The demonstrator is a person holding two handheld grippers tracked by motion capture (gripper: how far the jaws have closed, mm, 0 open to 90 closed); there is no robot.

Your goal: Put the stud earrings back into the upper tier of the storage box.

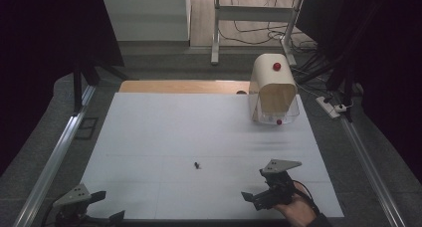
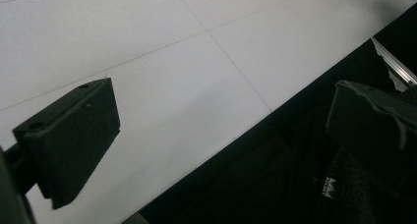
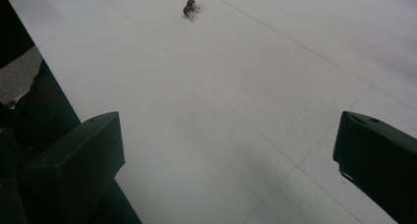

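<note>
A tiny dark red object (image 1: 198, 165) lies alone on the white table top (image 1: 164, 132); in the right gripper view the red object (image 3: 190, 8) looks like two small round beads, far ahead of the jaws. A hand at the bottom right holds my right gripper (image 1: 254, 183), which is open with nothing between its jaws (image 3: 226, 160). My left gripper (image 1: 109, 205) sits at the table's front left corner, open and empty (image 2: 221, 130), with one jaw over the white surface and the other past the table's edge.
A cream domed box (image 1: 273, 85) with a red knob on top and a clear front tray stands at the back right. Metal rails (image 1: 54, 157) run along both sides of the table. Cables and a power strip (image 1: 331, 106) lie on the floor behind.
</note>
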